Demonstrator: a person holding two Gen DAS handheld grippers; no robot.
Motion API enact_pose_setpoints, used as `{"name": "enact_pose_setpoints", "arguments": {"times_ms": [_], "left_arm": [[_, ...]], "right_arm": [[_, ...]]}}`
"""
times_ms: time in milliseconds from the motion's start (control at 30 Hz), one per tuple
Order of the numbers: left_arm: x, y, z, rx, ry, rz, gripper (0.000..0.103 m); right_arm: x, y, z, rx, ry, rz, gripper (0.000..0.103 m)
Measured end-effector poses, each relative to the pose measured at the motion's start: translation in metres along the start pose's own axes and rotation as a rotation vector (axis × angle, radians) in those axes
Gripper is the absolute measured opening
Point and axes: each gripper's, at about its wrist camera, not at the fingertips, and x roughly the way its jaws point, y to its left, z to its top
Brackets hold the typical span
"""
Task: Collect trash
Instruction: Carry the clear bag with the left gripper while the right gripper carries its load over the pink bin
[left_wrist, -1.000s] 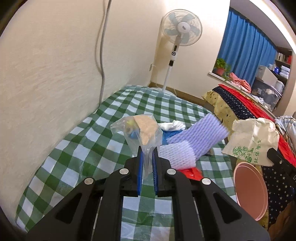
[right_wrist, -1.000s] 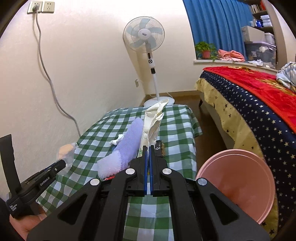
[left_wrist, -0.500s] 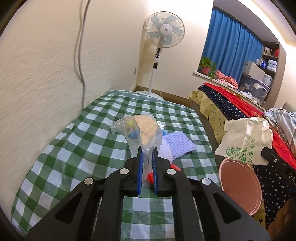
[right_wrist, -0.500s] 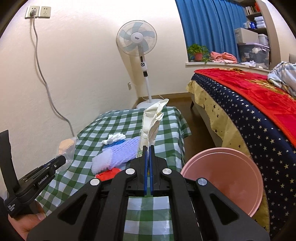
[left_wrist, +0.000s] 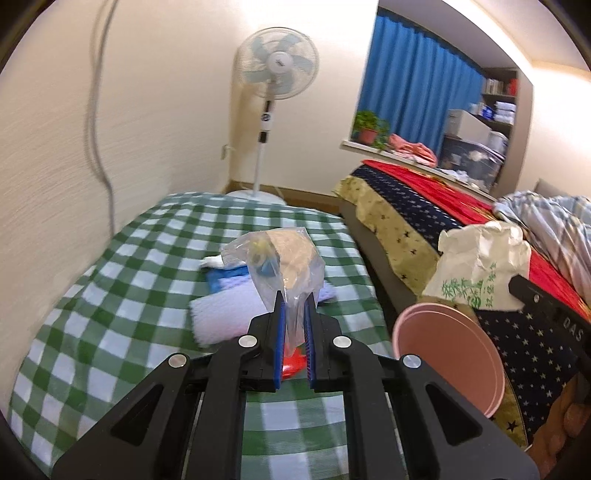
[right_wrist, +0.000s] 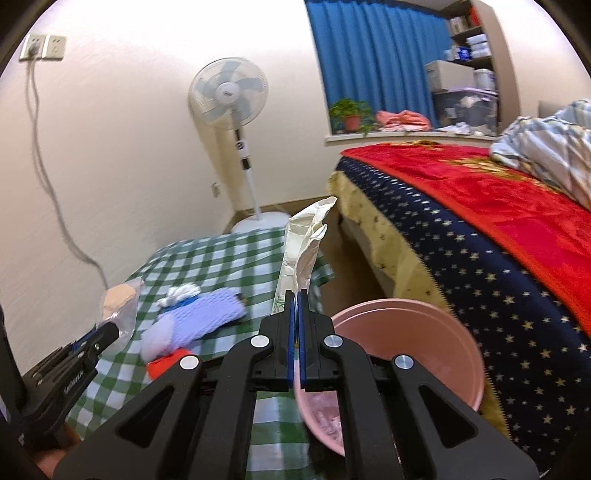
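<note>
Grippers pinch trash: left (left_wrist: 294, 306) plastic bag (left_wrist: 280, 258), right (right_wrist: 297, 302) paper bag (right_wrist: 303, 243).

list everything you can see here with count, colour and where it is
plastic bag: 1, clear, in left gripper
paper bag: 1, white with green print, in right gripper
basin: 1, pink, beside table, by bed
foam net: 1, lilac, on table
red scrap: 1, red, table near edge
tissue: 1, white, behind foam net
tablecloth: 1, green-white check, on table
fan: 1, white, by wall
bed: 1, red and navy cover, right
plant: 1, green, windowsill
curtain: 1, blue, window
left gripper: 1, black, shut on plastic bag
right gripper: 1, black, shut on paper bag
</note>
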Motion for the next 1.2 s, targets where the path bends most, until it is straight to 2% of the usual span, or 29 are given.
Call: {"name": "enact_pose_setpoints", "arguments": {"times_ms": [500,800,967,1200], "left_arm": [[0.023,-0.069,-0.012,0.065,0.023,-0.15,0.009],[0.042,-0.115,-0.024,0.128,0.066,-0.26,0.009],[0.052,-0.136,-0.034,0.16,0.101,-0.313,0.009],[0.065,-0.146,-0.045,0.164,0.151,-0.332,0.009]], "right_arm": [[-0.005,-0.05,-0.009,0.043,-0.026,-0.178,0.002],[-0.005,-0.073,-0.015,0.069,-0.029,-0.272,0.002],[-0.003,-0.078,-0.018,0.065,-0.017,-0.294,0.002],[0.003,-0.084,-0.024,0.069,0.01,-0.314,0.002]]}}
